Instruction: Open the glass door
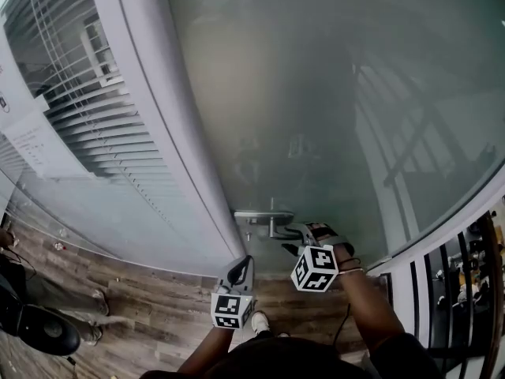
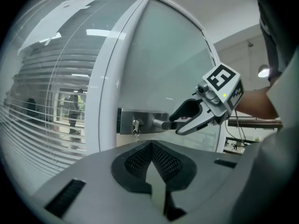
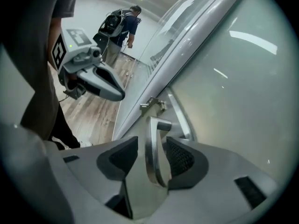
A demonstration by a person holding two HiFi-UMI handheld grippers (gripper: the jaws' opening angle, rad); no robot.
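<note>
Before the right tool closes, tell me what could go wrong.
1. The right tool is open around the door handle, pads not pressing; pushing down now could slip off the smooth lever.
2. A key hangs beside the handle; the tool could snag it.

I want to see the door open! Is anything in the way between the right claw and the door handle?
No, nothing visible is in the way. The metal door handle already sits between the open jaws of the right claw. The left claw hangs off to the side, shut, clear of the handle.
</note>
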